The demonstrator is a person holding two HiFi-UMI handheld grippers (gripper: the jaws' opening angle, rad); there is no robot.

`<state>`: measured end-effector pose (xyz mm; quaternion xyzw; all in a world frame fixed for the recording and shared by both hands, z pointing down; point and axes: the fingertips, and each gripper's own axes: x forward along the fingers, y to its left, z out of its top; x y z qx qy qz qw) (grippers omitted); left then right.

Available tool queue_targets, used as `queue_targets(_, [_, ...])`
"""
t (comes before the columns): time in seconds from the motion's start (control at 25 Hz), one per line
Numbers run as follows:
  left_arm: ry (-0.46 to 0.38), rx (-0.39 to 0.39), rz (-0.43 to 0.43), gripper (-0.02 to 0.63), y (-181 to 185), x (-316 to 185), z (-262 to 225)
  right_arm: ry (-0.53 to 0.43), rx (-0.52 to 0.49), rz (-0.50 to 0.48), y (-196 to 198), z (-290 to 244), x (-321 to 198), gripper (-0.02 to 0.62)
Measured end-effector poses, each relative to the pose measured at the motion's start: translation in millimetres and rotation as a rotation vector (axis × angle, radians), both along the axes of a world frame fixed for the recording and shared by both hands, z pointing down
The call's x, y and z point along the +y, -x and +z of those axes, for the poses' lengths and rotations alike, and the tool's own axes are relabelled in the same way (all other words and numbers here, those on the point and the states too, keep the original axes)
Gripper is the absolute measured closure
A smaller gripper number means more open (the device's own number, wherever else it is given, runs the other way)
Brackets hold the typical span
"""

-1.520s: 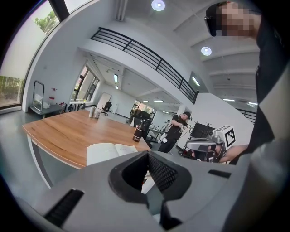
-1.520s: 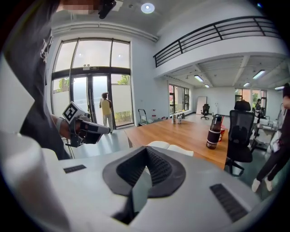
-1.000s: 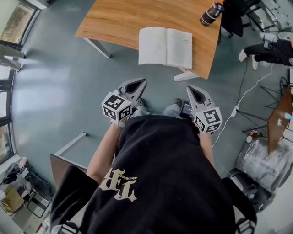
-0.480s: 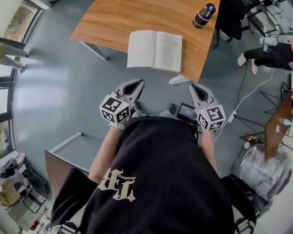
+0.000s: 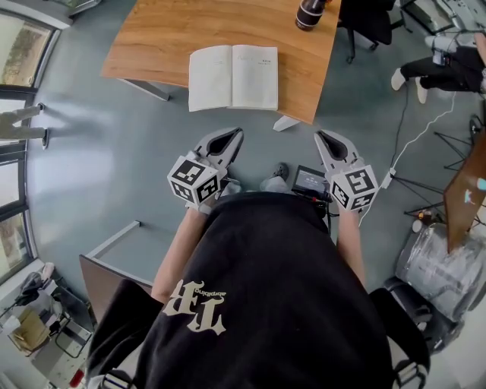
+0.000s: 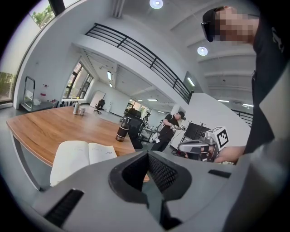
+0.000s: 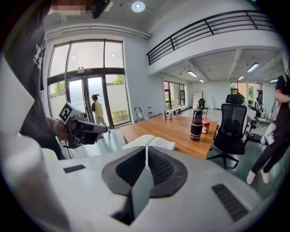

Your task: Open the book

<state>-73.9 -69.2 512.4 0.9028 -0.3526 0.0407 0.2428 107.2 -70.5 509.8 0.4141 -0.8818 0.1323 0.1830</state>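
Head view: book (image 5: 232,77) lies open near the counter's (image 5: 152,36) front edge.
Left gripper (image 5: 227,140): jaws together, empty, off the counter.
Right gripper (image 5: 329,142): jaws together, empty, off the counter.

We see the book (image 5: 232,77) showing pale cream-white pages against a surface (image 5: 152,38) of warm orange-brown wood with a fine streaked grain, and beyond the book a bottle (image 5: 310,13) that is dark, near black. On our side of the book, the left tool (image 5: 230,139) and the right tool (image 5: 328,141) are matt grey, each with a cube (image 5: 194,181) patterned in black-and-white squares, over a floor (image 5: 99,175) of dull blue-grey. Farthest from the book, our shirt (image 5: 281,289) is black with cream gothic lettering.
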Motion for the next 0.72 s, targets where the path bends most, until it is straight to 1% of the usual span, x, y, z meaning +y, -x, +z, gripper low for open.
queue_targets(0.12, [0.004,0.0,0.013,0.598,-11.1,2.7,0.7,-0.005,0.002,0.015,-11.5,0.2,3.7,0.597])
queue_targets(0.32, [0.02,0.001,0.027,0.598,-20.4,8.4,3.7,-0.021,-0.025,0.035,-21.5,-6.0,8.4,0.598])
queue_targets(0.48, [0.028,0.001,0.032,0.598,-23.6,12.8,5.9,-0.037,-0.008,0.029,-24.5,-6.5,14.9,0.606])
queue_targets(0.72, [0.031,0.002,0.035,0.598,-27.8,20.6,6.8,-0.025,0.003,0.037,-31.5,-2.0,24.3,0.607])
